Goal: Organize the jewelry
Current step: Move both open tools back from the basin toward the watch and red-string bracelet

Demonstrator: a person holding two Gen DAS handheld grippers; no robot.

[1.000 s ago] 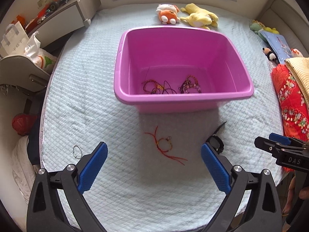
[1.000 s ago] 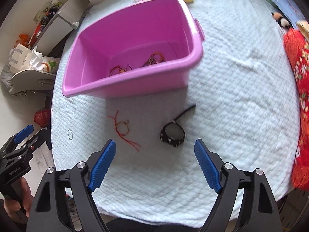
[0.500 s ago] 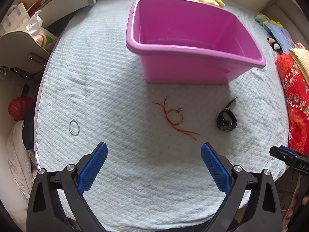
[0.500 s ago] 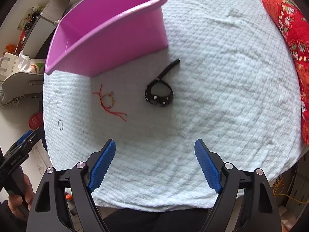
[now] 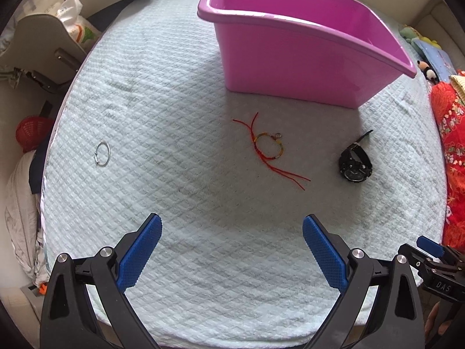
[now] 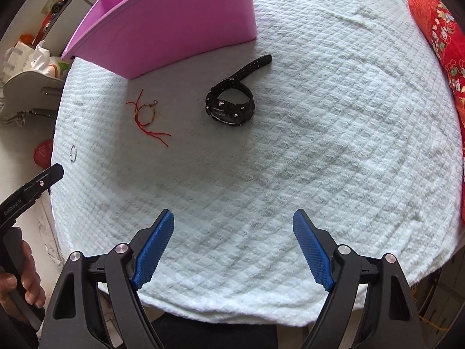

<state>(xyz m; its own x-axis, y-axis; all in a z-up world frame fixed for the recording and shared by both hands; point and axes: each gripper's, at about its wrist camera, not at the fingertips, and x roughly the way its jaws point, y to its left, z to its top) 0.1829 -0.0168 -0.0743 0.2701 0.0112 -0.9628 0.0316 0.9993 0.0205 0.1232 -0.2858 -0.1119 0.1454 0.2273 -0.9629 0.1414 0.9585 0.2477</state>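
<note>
Both tools point steeply downward. The left tool has its blue-padded jaws spread wide with nothing between them, and the right tool is just as wide and empty. A hand grips the left tool's black handle.

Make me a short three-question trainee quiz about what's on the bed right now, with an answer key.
1. True or false: the black watch lies inside the pink tub.
2. Which loose piece lies nearest the bed's left edge in the left wrist view? A) silver ring B) red string bracelet C) watch
3. Fill in: both the left gripper and the right gripper are ____ and hold nothing.

Key: 1 false, it lies on the light blue blanket in front of the tub. 2 A. 3 open.
</note>
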